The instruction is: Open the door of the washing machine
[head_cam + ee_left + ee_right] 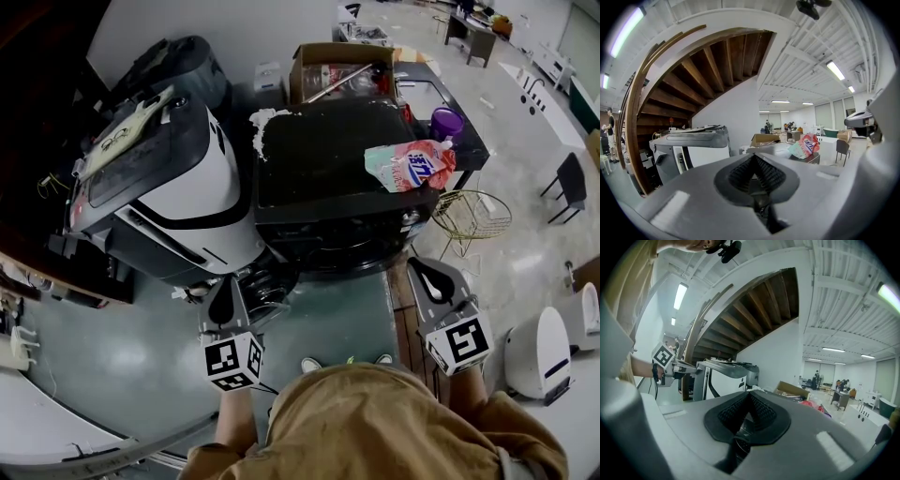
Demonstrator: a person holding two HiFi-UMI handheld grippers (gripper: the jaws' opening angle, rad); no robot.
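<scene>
Trouble is waiting mainly at the door itself. The washing machine (337, 178) is standing straight in front of the person, dark top facing up, and its front door (328, 251) is looking closed and strongly foreshortened. I cannot tell where the handle is sitting.

The left gripper (225, 292) is showing its 2 jaws pressed together with nothing between them, and the right gripper (427, 274) is showing the same. Both are hanging apart from the machine. If a tool is going forward like this, its tip is only knocking or sliding on the door front, because closed jaws are not taking any handle.

A hard pull is also risking a shake of the machine. The detergent pouch (410, 167) is lying at the top's front right corner and may be slipping off. The white appliance (183, 187) is standing just beside the machine, so a swinging door may be striking it.
</scene>
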